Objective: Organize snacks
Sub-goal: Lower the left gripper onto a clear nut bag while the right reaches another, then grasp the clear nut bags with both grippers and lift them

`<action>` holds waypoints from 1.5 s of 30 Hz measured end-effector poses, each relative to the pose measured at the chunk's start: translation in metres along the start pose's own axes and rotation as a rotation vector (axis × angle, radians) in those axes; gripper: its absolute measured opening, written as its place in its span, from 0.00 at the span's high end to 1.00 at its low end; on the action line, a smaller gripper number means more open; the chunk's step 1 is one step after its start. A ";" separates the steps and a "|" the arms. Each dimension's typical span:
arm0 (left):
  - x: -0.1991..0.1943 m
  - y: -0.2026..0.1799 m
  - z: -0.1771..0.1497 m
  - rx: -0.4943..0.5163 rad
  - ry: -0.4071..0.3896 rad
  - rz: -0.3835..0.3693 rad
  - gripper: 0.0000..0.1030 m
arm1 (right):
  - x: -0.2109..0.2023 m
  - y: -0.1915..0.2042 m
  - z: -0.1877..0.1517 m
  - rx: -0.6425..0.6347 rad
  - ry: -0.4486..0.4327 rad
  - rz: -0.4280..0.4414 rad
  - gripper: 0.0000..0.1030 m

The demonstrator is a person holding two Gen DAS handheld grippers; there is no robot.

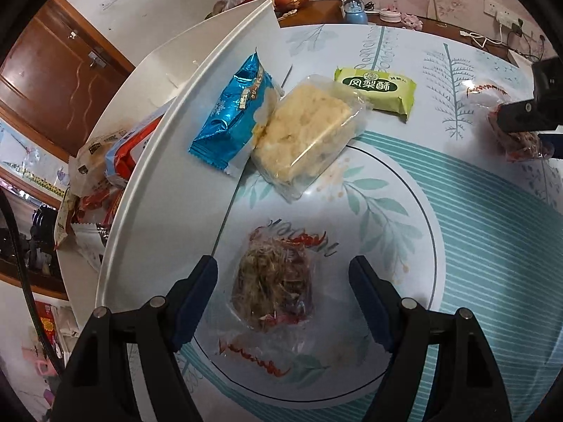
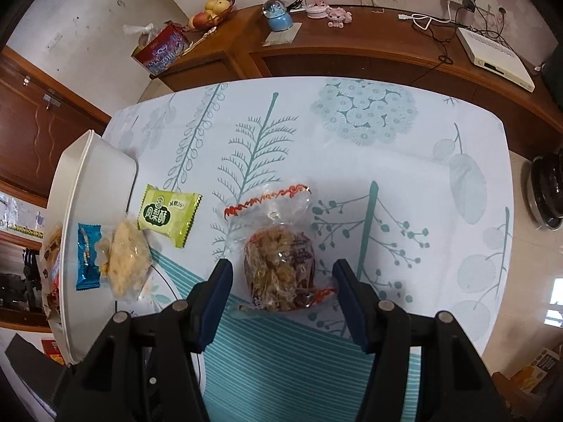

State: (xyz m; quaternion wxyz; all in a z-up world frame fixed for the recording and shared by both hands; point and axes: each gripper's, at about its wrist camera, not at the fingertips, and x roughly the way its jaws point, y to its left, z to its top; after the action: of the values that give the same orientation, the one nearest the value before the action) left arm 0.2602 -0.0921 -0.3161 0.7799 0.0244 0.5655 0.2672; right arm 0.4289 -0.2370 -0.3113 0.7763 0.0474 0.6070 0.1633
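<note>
Nearest the left wrist camera, the left claw (image 1: 283, 281) stands wide open over the desk (image 1: 492, 246), holding nothing; a clear-wrapped brown shredded snack (image 1: 272, 285) lies flat between its fingers, with a gap on each side. To its left stands a white bin (image 1: 147, 190), and wrapped snacks (image 1: 95, 176) are piled inside. Leaning against the bin's outer wall is a blue foil packet (image 1: 234, 112), and touching that packet's right edge is a pale crumbly cake in clear wrap (image 1: 306, 137). Just beyond the cake's far corner lies a green pastry packet (image 1: 376, 93). At the far right edge the right claw appears beside a second shredded snack, partly hidden.

In the right wrist view, the right claw (image 2: 281, 281) is likewise spread wide and grips nothing. The second brown shredded snack (image 2: 281, 267) sits on the desk between its fingers; whether the wrapper touches them I cannot tell. Behind the desk runs a wooden sideboard (image 2: 352, 52) carrying a fruit bowl (image 2: 211, 14) and a blue snow globe (image 2: 278, 16).
</note>
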 end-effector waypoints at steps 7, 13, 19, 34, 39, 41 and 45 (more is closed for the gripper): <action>0.004 0.008 0.003 -0.024 -0.001 -0.055 0.28 | 0.001 0.004 -0.001 -0.033 -0.009 -0.032 0.50; 0.003 0.006 0.004 0.000 -0.008 -0.070 0.40 | 0.000 0.015 -0.004 -0.122 -0.030 -0.085 0.51; 0.003 0.005 0.005 0.021 -0.006 -0.082 0.43 | -0.001 0.023 -0.008 -0.172 -0.035 -0.124 0.51; -0.006 0.021 -0.001 0.024 0.016 -0.180 0.52 | 0.002 0.030 -0.005 -0.255 -0.036 -0.152 0.50; -0.015 0.028 -0.013 0.026 0.029 -0.212 0.53 | 0.005 0.033 -0.002 -0.270 -0.018 -0.161 0.50; -0.018 0.032 -0.018 0.023 0.031 -0.224 0.53 | 0.009 0.035 -0.002 -0.278 0.004 -0.170 0.48; -0.027 0.039 -0.032 0.029 0.043 -0.245 0.55 | 0.010 0.036 -0.003 -0.271 -0.007 -0.180 0.48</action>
State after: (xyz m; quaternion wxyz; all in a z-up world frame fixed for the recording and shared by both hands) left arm 0.2105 -0.0795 -0.2906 0.7938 -0.0392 0.5848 0.1623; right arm 0.4210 -0.2001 -0.3112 0.7891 -0.1118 0.5786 0.1734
